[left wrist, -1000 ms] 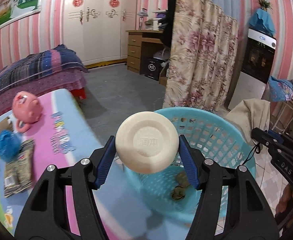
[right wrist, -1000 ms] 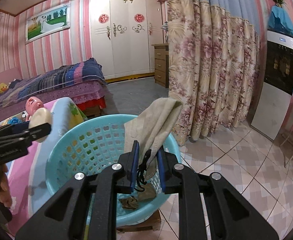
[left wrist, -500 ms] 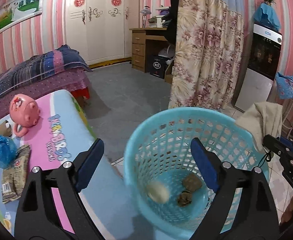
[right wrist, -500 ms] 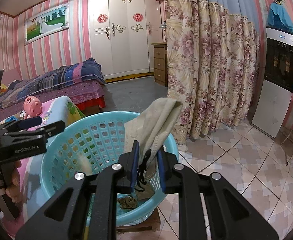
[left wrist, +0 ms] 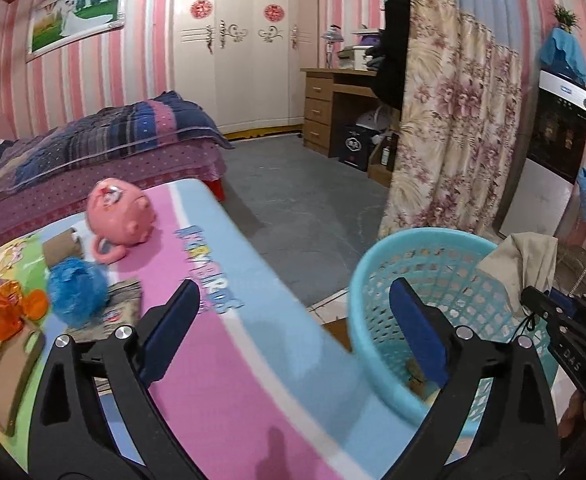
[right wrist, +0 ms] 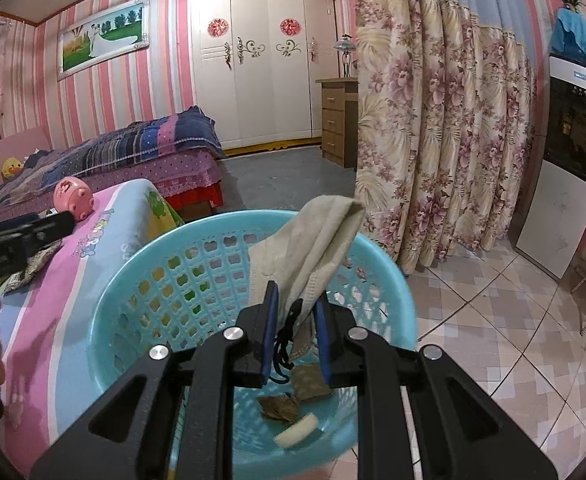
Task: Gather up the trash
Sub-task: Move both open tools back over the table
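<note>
Only the right wrist view shows the basket's (right wrist: 109,320) floor: a pale soap bar (right wrist: 296,429) and brown scraps (right wrist: 279,405). The right hand-held gripper (right wrist: 295,334) pinches a beige face mask (right wrist: 313,240) above it. The left hand-held gripper (left wrist: 293,334), empty, is spreading over the counter (left wrist: 253,380).

The basket (left wrist: 377,280) floor is being mostly hidden in the left wrist view by its near wall and the left gripper's (left wrist: 293,328) right arm. The wrapper (left wrist: 1,312) and board (left wrist: 9,376) are being cut off at the left edge. The face mask's (right wrist: 313,248) lower part is being covered between the right gripper's (right wrist: 295,332) jaws. The brown scraps (right wrist: 281,406) are being left unidentifiable.
</note>
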Demonstrator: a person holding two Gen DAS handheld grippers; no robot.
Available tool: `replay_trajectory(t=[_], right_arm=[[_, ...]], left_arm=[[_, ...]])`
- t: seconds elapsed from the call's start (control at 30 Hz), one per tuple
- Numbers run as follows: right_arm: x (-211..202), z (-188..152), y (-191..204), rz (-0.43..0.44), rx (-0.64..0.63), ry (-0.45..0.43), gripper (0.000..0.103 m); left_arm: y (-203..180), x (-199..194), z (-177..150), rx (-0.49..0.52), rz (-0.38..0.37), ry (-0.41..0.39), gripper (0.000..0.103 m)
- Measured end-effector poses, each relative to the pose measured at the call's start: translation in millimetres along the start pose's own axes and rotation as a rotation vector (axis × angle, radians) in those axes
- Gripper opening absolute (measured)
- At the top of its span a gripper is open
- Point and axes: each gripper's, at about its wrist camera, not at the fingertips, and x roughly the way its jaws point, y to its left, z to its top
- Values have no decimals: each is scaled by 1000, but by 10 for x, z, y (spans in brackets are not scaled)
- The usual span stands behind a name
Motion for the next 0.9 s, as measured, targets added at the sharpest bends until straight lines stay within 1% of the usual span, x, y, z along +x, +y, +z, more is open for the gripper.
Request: replay_trajectory(t=[0.07, 0.13, 0.17, 0.2, 0.23, 0.27, 0.33, 0.37, 0.4, 0.5, 0.57, 0.67, 0.83, 0.9], right_arm=[[35, 1, 16, -1, 4, -5, 20], [73, 2, 33, -13, 3, 0, 28], [92, -7, 43, -14, 7, 3, 43], [95, -7, 51, -17, 9, 1, 63], [94, -11, 56, -19, 13, -3, 68], [94, -22, 73, -30, 12, 1, 70], [93, -25, 89, -42, 9, 9, 77], [71, -29, 112, -55, 5, 6, 85], [44, -25, 129, -63, 2, -2, 90], [-51, 9, 215, -68, -9, -27, 95], [-116, 45, 289, -66, -17, -42, 97], [-209, 122, 426, -41, -27, -59, 97], [-346, 235, 723, 13, -41, -89, 97], [-380, 266, 881, 49, -49, -93, 98]], left_arm=[[72, -51, -23, 0, 16, -2, 93], [149, -108, -50, -3, 31, -3, 94], [192, -141, -65, -6, 40, -3, 94], [237, -178, -82, -8, 48, -4, 94], [287, -221, -99, -10, 58, -5, 95], [322, -250, -112, -12, 64, -6, 95], [438, -333, -138, -25, 82, -7, 95], [475, -361, -148, -30, 87, -6, 95], [535, -407, -159, -39, 92, -3, 95], [683, -530, -207, -36, 124, -5, 95], [806, -636, -240, -35, 148, -7, 96], [1000, -782, -263, -49, 180, -15, 97], [1441, -1091, -297, -127, 245, -18, 97], [1589, -1185, -338, -137, 276, -17, 97]])
